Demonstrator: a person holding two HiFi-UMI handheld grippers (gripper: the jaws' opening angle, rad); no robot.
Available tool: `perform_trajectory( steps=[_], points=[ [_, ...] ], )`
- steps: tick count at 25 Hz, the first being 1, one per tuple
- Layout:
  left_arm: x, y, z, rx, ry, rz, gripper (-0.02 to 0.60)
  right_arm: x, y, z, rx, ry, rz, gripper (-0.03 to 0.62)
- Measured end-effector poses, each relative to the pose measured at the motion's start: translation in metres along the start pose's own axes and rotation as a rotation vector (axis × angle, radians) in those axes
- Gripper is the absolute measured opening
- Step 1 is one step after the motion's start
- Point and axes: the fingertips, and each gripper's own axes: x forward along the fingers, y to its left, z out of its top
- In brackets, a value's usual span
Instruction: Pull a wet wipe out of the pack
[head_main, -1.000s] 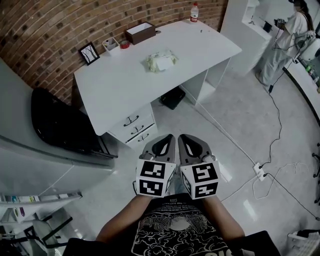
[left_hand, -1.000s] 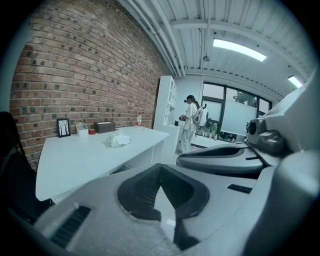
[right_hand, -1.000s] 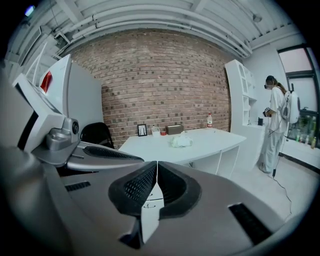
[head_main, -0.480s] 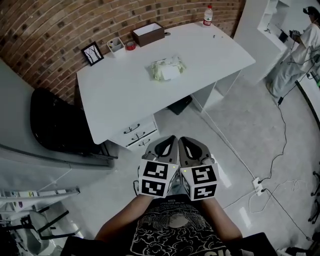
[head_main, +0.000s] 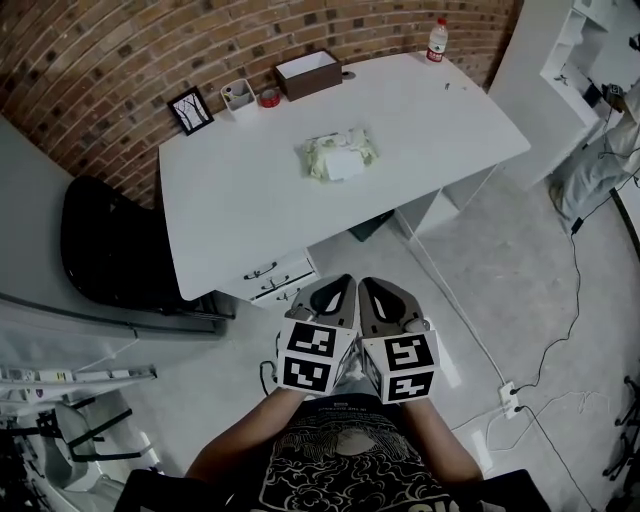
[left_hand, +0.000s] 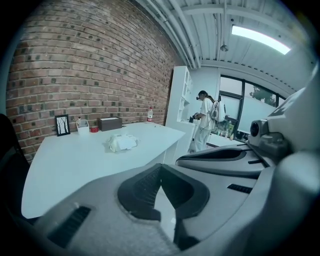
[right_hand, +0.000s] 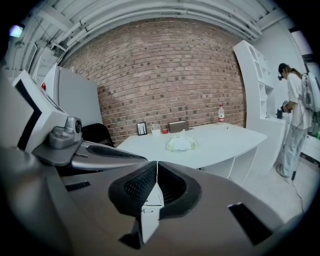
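Note:
The wet wipe pack (head_main: 340, 157) is pale green with a white flap and lies on the white desk (head_main: 250, 190), near its middle. It also shows small in the left gripper view (left_hand: 120, 142) and the right gripper view (right_hand: 181, 144). My left gripper (head_main: 342, 282) and right gripper (head_main: 366, 283) are held side by side close to my body, over the floor in front of the desk and well short of the pack. Both are shut with nothing between their jaws.
Along the desk's back edge stand a small picture frame (head_main: 190, 109), a cup (head_main: 238, 94), a brown box (head_main: 309, 74) and a bottle (head_main: 436, 39). A black chair (head_main: 110, 260) is left of the desk. Cables (head_main: 560, 330) run over the floor at right. A person (right_hand: 296, 115) stands by white shelves.
The view has shifted so the desk and pack sit a little lower and more to the right in the head view. Both grippers stay shut together near my body.

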Motion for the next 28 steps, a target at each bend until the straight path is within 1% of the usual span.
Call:
perform_trajectory(
  steps=[3,8,15,18,22,28],
  points=[
    [0.012,0.0,0.008,-0.003,0.0,0.023,0.012,0.005,-0.014,0.005,-0.005,0.003,0.022,0.018],
    [0.024,0.0,0.018,-0.016,-0.006,0.044,0.012,0.012,-0.026,0.016,-0.024,0.004,0.057,0.018],
    [0.024,0.007,0.029,-0.02,-0.014,0.055,0.012,0.018,-0.026,0.032,-0.075,0.008,0.086,0.018],
    [0.025,0.015,0.034,-0.03,-0.023,0.059,0.012,0.024,-0.025,0.039,-0.094,0.01,0.09,0.018],
    [0.032,0.025,0.04,-0.024,-0.021,0.051,0.012,0.034,-0.024,0.047,-0.103,0.011,0.091,0.018],
    [0.058,0.043,0.055,-0.026,-0.023,0.034,0.012,0.063,-0.036,0.06,-0.107,0.021,0.079,0.018]
  ],
)
